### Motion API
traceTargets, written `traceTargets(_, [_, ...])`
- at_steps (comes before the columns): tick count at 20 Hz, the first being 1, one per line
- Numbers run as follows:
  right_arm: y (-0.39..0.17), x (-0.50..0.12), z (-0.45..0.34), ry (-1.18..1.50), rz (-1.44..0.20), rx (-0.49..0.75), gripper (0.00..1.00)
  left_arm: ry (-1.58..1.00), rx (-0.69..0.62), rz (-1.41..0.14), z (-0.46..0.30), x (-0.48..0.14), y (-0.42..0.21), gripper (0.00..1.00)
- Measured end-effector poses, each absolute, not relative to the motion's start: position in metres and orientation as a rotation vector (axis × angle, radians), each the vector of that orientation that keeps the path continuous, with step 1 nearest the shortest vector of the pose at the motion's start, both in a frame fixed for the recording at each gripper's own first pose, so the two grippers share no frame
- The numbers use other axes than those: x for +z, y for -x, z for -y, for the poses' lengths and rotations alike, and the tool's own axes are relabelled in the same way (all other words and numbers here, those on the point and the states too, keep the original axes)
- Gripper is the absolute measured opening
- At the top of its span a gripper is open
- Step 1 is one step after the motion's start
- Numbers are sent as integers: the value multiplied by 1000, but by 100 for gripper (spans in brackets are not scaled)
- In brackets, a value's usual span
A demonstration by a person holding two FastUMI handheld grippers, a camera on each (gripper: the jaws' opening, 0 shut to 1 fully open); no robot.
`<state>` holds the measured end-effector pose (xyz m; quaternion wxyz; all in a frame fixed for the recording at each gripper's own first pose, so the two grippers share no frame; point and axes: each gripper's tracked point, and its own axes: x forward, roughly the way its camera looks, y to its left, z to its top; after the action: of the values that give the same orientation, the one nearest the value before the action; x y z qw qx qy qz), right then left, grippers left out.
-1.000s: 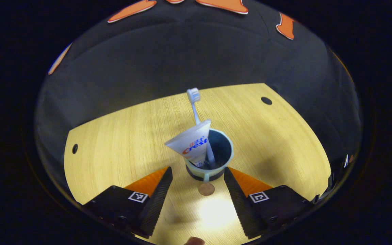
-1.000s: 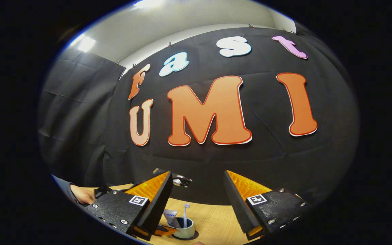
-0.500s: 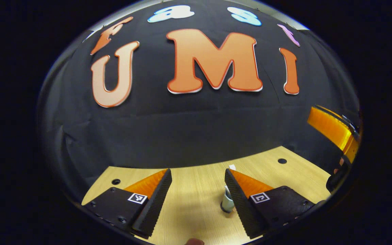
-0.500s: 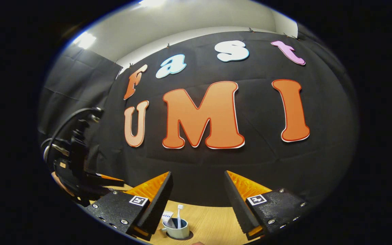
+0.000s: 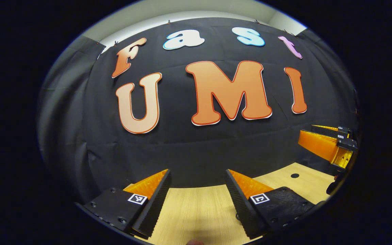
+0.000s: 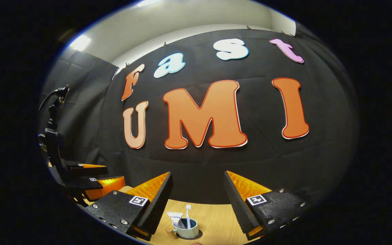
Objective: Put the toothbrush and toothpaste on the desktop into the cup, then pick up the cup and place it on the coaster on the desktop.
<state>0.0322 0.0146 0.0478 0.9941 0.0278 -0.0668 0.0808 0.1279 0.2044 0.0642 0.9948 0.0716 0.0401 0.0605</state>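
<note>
Cup point(image 6: 185, 230) sits on the dark coaster point(image 6: 196, 235), low centre in my right gripper view, between my right fingers but well beyond them. Coaster edge peeks out at the cup's right base. Cup is pale green, upright, with a handle stub point(image 6: 170, 232) poking out on its left. Toothbrush point(image 6: 188, 215) stands in it, bristle head up, roughly vertical. Toothpaste point(image 6: 176, 217) is in the cup too, crimped end up, leaning left of the brush.

All of that is on the light wood desktop point(image 6: 213, 221). In my left gripper view I see the same desktop point(image 5: 196, 211), with a dark round hole point(image 5: 294, 175) off to the right.

Right gripper point(image 6: 197, 202): fingers spread wide, nothing between them, nothing touched. It sits above the table and well apart from the cup.

Left gripper point(image 5: 197, 200): same story, jaws wide apart, empty, only bare wood and the black wall behind the gap. A small dark bit shows at the inner edge of its right-hand finger; I can't tell what it is.

Each gripper catches the other at its edge. In my right gripper view the left one point(image 6: 95, 178) is at far left, orange fingers apart, cable point(image 6: 51, 97) above. In my left gripper view the right one point(image 5: 328, 144) is at far right, fingers apart.
</note>
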Motion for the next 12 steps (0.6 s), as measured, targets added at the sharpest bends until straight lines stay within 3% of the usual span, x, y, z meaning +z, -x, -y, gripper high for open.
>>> traceTargets(5, [-29, 52, -36, 2, 147, 175, 90, -134, 104, 23, -206, 92, -116, 94])
traceTargets(6, [-29, 50, -36, 8, 147, 180, 93, -133, 128, 61, -213, 102, -111, 99])
traceTargets(8, [-29, 50, -39, 25, 145, 192, 90, -125, 152, 111, -217, 114, -105, 89])
traceTargets(9, [-28, 51, -39, 36, 146, 194, 90, -118, 155, 129, -218, 118, -104, 93])
traceTargets(12, [-26, 53, -45, 67, 152, 184, 90, -101, 142, 145, -213, 119, -105, 93])
